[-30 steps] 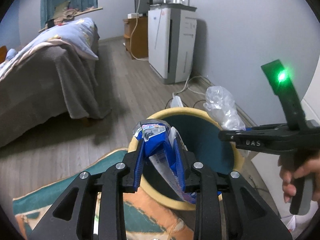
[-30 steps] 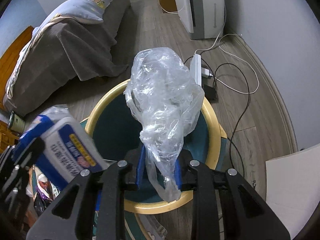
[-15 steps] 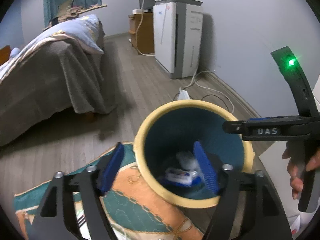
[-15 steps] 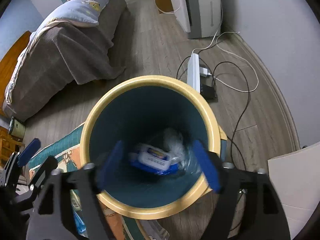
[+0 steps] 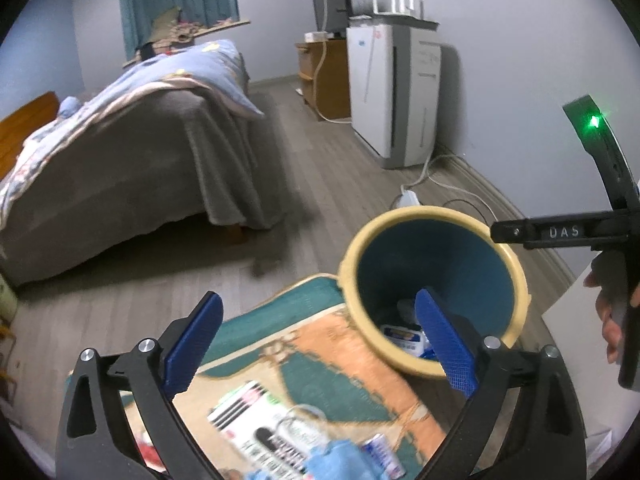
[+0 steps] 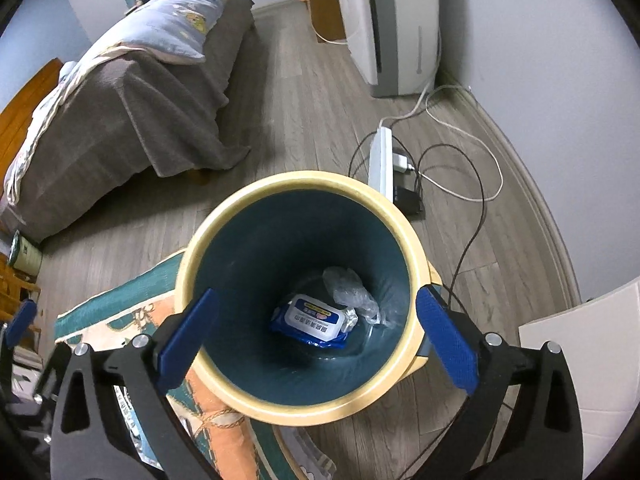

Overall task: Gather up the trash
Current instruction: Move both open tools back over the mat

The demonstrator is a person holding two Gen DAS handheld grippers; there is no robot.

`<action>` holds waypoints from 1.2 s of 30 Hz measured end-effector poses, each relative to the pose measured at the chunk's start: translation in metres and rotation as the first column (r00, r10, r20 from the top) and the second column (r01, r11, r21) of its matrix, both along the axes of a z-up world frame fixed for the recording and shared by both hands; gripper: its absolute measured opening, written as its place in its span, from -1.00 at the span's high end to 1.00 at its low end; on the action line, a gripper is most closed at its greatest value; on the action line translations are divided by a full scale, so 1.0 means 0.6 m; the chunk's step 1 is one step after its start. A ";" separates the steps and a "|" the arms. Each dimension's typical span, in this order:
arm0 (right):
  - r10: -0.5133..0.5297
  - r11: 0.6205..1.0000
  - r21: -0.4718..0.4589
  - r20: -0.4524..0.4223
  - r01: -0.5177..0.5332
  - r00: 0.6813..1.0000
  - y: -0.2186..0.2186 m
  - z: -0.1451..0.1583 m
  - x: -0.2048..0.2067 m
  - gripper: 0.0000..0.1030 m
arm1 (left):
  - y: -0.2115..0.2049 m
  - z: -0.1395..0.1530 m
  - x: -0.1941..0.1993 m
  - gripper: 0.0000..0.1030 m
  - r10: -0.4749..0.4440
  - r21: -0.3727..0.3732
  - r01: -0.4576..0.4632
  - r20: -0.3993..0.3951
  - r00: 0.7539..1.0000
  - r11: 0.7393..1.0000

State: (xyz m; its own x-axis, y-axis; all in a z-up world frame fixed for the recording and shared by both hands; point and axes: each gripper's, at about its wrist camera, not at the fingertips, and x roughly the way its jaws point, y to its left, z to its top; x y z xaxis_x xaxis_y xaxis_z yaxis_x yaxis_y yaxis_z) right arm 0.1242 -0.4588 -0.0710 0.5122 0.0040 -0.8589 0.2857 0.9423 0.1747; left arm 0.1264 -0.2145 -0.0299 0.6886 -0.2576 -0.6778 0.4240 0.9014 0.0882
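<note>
Right gripper (image 6: 316,332): jaws have just been opening and stand wide, nothing between the blue pads (image 6: 446,340); it points steeply down over the mouth of the bin (image 6: 296,182). A hand (image 5: 612,320) grips its handle at the right edge of the left wrist view.

Left gripper (image 5: 320,340): jaws have just been opening and stand wide, empty; it points down at a slant over the rug (image 5: 320,344), with the bin off to its right, its right-hand pad overlapping the bin's near rim in the picture.

Bin: round, cream rim, teal inside, upright on the wooden floor (image 6: 312,92), touching the rug's edge.

Trash in the bin: a blue-and-white wipes packet (image 6: 312,320) lies flat on the bottom; a crumpled clear plastic bag (image 6: 352,292) lies just beside it, touching.

Trash outside the bin: a striped printed packet (image 5: 260,420) and a small can (image 5: 382,454) lie on the rug below the left gripper, blurred.
</note>
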 end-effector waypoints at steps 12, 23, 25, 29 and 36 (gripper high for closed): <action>0.028 1.000 0.003 0.020 -0.028 0.999 0.091 0.042 -0.055 -0.89 | 0.164 0.079 -0.082 -0.89 0.107 -0.007 -0.106 0.066 0.992 0.994; 0.169 0.984 -0.062 0.007 -0.168 0.986 0.245 0.047 -0.077 -0.89 | 0.333 0.051 -0.116 -0.90 0.284 -0.077 -0.283 -0.003 0.959 0.956; 0.178 0.982 -0.066 0.003 -0.177 0.984 0.267 0.041 -0.077 -0.89 | 0.354 0.047 -0.118 -0.90 0.310 -0.097 -0.309 -0.011 0.951 0.946; 0.186 0.980 -0.066 -0.011 -0.187 0.982 0.300 0.020 -0.070 -0.89 | 0.380 0.034 -0.127 -0.90 0.326 -0.111 -0.329 -0.043 0.944 0.938; 0.177 0.983 -0.036 -0.082 -0.181 0.981 0.335 -0.033 -0.072 -0.89 | 0.427 -0.002 -0.135 -0.90 0.330 -0.104 -0.339 -0.097 0.939 0.935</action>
